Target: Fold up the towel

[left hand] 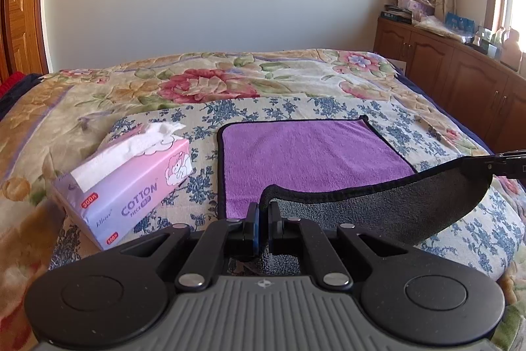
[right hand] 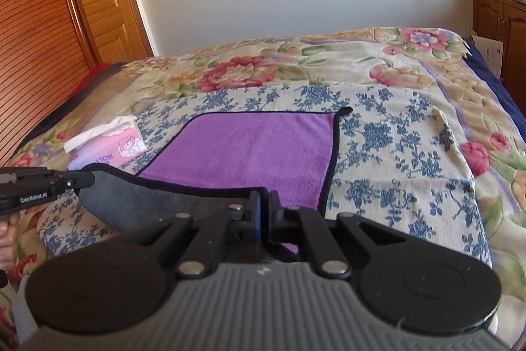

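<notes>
We find the towel point(left hand: 305, 153), purple on its upper face and grey on its underside with a black bound hem, lying on the blue-flowered sheet point(left hand: 328, 106) near the front of the bed point(left hand: 131, 81). Its far half lies flat; its near edge is raised off the bed, grey side showing, and sags in a curve between the 2 tools. The left tool point(left hand: 263, 219) is closed down on the near left corner, hem pinched between its pads. The right tool point(right hand: 264, 213) is likewise closed on the near right corner.

We judge the cloth light, soft and limp: it droops wherever unsupported and will not hold a line by itself. The bound corners are the sound points of hold, as the hem gives the pads something firm to bite. Keeping the 2 corners level and the span taut should prevent a skewed fold.

A pink tissue box point(left hand: 131, 180) stands just beside the towel's left edge, apart from it. A wooden cabinet point(left hand: 460, 64) lies well beyond.
</notes>
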{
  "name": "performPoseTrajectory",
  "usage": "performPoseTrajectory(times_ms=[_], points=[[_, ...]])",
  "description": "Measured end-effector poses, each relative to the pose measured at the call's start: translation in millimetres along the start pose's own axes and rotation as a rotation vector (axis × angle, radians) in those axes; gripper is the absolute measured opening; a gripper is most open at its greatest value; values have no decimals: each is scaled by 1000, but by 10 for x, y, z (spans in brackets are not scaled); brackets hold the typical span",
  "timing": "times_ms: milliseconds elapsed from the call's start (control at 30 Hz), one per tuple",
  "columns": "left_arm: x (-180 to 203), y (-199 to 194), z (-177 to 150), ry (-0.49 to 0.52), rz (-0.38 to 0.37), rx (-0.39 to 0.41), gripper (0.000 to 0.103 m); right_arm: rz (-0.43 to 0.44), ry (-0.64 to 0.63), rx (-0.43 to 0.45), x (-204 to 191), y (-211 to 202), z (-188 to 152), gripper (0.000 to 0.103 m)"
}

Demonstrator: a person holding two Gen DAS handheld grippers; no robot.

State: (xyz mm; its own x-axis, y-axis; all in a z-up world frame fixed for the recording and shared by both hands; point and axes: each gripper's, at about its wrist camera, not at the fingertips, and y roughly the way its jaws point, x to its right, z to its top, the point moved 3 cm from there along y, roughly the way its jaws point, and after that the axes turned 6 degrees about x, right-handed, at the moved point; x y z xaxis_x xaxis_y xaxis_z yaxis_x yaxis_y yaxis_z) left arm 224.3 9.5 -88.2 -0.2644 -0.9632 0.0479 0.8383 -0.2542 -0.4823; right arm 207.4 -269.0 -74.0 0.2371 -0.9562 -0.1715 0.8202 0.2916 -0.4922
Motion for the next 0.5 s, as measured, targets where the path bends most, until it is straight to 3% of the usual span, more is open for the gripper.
performPoseTrajectory(times_ms=[500], points=[[48,86,140,10,-9,23,6,6,-29,20,3,122,108,5]])
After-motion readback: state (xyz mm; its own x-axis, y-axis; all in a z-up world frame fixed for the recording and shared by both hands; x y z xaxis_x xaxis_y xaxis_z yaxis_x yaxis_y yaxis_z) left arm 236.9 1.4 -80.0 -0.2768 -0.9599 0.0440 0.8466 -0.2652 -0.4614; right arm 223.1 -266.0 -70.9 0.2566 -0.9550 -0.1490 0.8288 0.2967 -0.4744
